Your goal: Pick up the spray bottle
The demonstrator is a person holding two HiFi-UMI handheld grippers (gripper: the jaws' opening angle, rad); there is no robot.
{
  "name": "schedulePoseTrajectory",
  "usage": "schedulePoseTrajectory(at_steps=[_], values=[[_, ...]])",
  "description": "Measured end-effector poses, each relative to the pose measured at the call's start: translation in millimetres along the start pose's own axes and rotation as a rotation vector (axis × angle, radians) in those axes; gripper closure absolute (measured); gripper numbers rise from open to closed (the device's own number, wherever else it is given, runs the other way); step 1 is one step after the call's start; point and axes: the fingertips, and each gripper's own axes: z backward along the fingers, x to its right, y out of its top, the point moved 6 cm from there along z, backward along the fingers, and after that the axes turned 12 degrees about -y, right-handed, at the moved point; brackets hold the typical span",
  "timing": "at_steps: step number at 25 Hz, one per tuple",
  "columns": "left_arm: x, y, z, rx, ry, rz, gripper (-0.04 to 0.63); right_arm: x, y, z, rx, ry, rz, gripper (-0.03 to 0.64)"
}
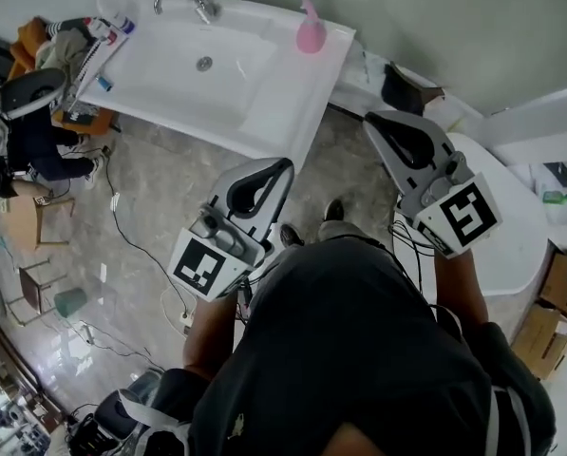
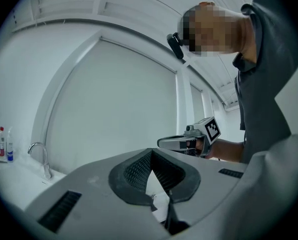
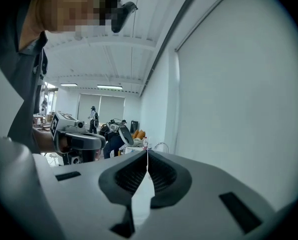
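Since the bottle (image 1: pixel 311 28) sits apart on the sink (image 1: pixel 264 103), we hold left gripper (image 1: pixel 283 166), right gripper (image 1: pixel 371 120) closed. Both empty.

The left gripper (image 1: pixel 281 169) and the right gripper (image 1: pixel 376 122) point forward, side by side but apart, both with jaws closed and empty.

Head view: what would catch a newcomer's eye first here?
The pink spray bottle stands out, upright on the far right corner of the white sink. Nearer the camera, the left claw and right claw point toward the sink, both shut and empty, well short of the bottle.
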Motion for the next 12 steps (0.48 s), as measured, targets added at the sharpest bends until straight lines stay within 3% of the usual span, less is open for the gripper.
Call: schedulePoseTrajectory(at_steps=[12], values=[[-7.4,-5.3,-57.6,-0.068,0.057,0.001,0.591,62.0,-9.7,-9.9,0.011,0.073,-0.017,0.607]])
